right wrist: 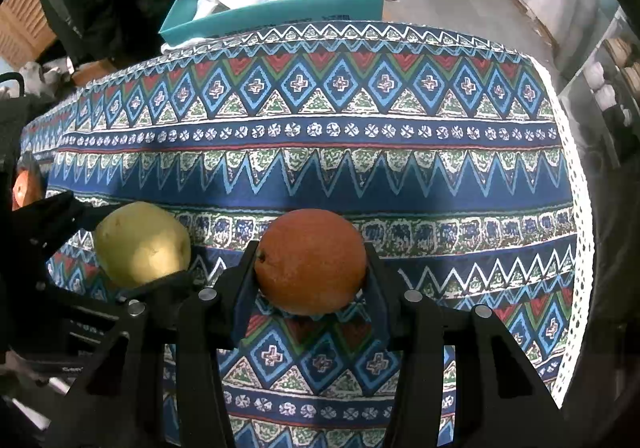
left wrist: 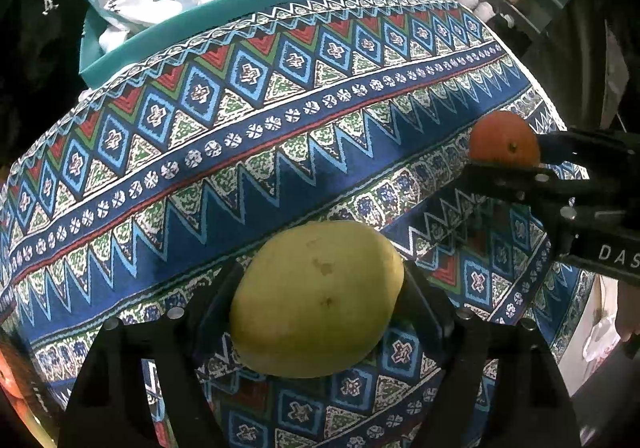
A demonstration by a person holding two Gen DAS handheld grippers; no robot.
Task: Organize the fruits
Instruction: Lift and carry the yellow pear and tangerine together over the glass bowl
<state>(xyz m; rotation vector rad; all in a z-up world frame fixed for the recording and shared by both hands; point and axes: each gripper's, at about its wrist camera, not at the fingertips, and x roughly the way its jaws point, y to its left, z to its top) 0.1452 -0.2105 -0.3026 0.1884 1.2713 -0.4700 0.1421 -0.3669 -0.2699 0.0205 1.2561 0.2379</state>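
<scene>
Yellow-green mango (left wrist: pixel 318 300) faintly speckled, orange (right wrist: pixel 311 275) rough-skinned, both gripped

Each camera looks forward and down along its own hand-held gripper, close above the patterned table (left wrist: pixel 248 152). Both views share its far edge and the teal box (right wrist: pixel 280 14).

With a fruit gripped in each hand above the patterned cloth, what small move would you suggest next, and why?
Probably carry both fruits a little further toward wherever they are being grouped; no destination shows in either view. The left gripper is shut on the yellow mango, and the right gripper is shut on the orange. Both look lifted above the tablecloth, so neither needs regrasping.
</scene>
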